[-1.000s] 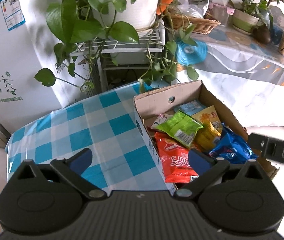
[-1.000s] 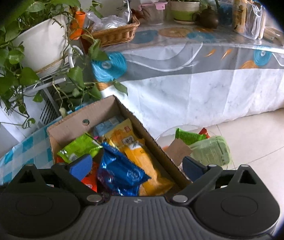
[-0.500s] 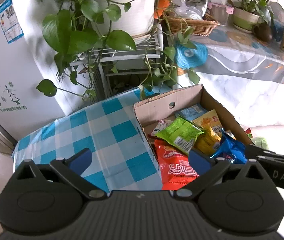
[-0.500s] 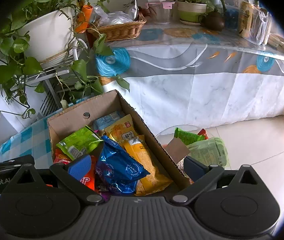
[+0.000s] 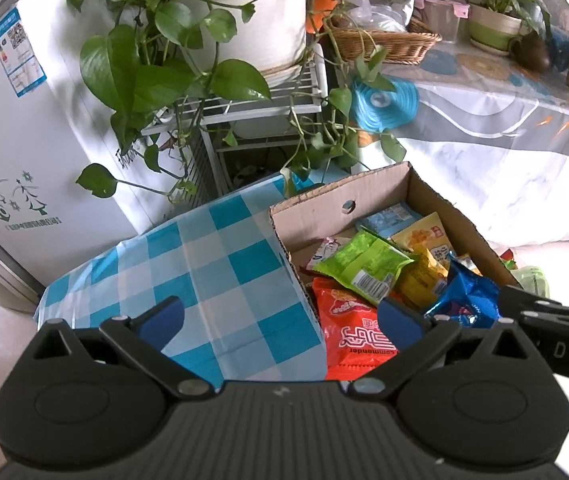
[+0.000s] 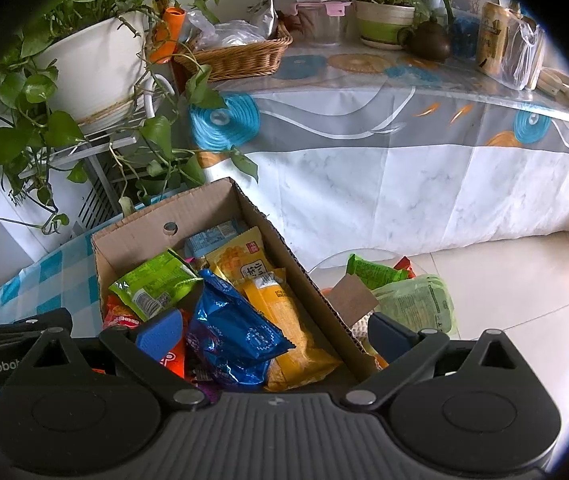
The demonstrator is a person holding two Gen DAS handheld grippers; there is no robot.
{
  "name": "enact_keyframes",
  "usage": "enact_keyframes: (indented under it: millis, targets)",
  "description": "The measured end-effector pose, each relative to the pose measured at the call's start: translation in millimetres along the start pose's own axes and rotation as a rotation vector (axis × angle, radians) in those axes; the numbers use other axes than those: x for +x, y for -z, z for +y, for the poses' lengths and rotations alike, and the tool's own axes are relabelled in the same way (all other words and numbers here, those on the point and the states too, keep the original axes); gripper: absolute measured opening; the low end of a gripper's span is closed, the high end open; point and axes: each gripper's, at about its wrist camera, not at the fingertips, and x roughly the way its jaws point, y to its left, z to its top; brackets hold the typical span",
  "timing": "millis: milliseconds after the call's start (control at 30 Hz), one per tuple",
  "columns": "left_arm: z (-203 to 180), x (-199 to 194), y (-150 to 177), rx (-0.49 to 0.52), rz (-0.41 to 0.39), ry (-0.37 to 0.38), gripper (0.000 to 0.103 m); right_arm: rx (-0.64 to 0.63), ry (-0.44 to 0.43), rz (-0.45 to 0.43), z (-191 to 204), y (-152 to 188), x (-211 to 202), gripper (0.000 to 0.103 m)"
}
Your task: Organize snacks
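Snacks fill a cardboard box (image 6: pixel 280 256) standing on a desk (image 5: pixel 188 256) under a blue checked cloth: a green packet (image 6: pixel 152 284), a blue packet (image 6: pixel 232 336), a yellow packet (image 6: pixel 292 328) and a red packet (image 5: pixel 348 332) lie piled together. More green packets (image 6: pixel 416 300) sit outside the box on its right. The left gripper (image 5: pixel 280 320) hangs over the box's left wall, jaws apart and empty. The right gripper (image 6: pixel 274 330) hangs over the blue packet, jaws likewise apart and empty.
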Motion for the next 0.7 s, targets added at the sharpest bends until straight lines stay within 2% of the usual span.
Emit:
enact_keyframes:
  millis: [700]
  targets:
    - [1.6,-0.1,0.4,-0.006,0.013,0.005,0.099,-0.003,-0.018,-0.006,0.2,-0.3,-0.8,0.102]
